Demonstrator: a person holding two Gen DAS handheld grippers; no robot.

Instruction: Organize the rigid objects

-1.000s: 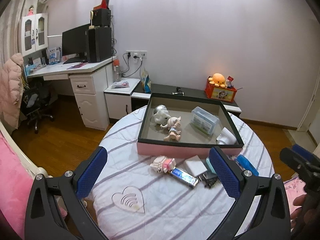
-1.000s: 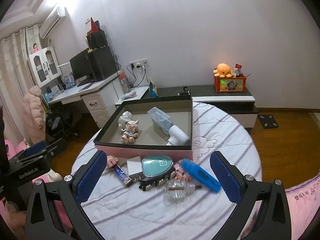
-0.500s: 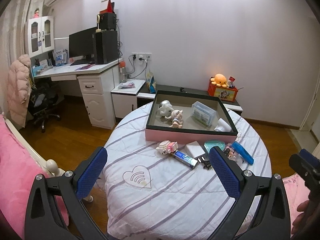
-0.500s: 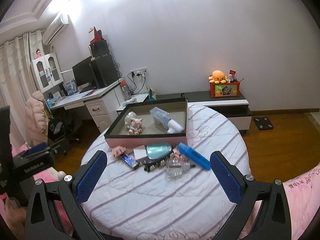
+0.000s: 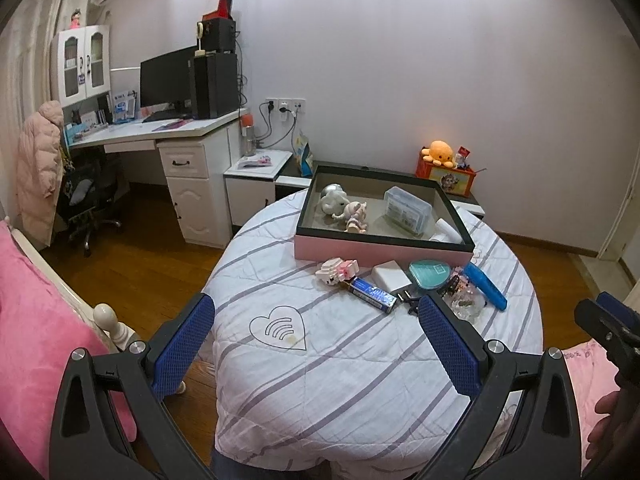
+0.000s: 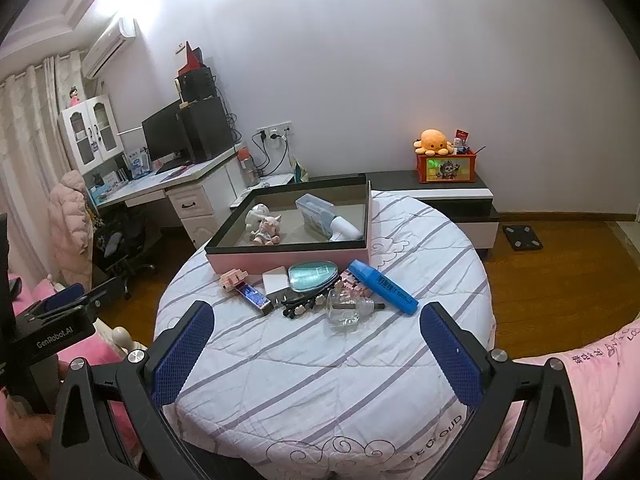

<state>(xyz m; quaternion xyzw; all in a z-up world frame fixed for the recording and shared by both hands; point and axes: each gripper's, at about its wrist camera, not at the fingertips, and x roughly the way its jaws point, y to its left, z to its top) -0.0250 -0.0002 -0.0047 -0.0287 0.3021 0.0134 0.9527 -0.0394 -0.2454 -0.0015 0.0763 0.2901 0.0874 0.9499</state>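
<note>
A pink box with a dark rim [image 5: 380,250] [image 6: 280,257] sits at the far side of a round table under a striped cloth [image 5: 352,352] [image 6: 320,364]. Inside it lie a white figurine, a small doll [image 5: 354,216], a clear plastic case [image 5: 406,210] and a white item. In front of the box lie a pink block toy [image 5: 336,271], a blue battery pack [image 5: 372,293], a white charger [image 6: 277,281], a teal oval case [image 6: 313,276], a blue marker [image 6: 382,286], a glass bottle [image 6: 346,312] and hair clips. My left gripper [image 5: 316,344] and right gripper [image 6: 316,344] hang open, well short of the objects.
A white desk [image 5: 176,132] with monitor and speakers stands at the left, a low cabinet with an orange toy box [image 6: 446,166] behind the table. Pink bedding [image 5: 36,320] flanks both sides. The left gripper's body [image 6: 48,328] shows at the right wrist view's left edge.
Both grippers have pulled back and away from the table, so the box and the loose objects look smaller and farther. Nothing on the table moved.
</note>
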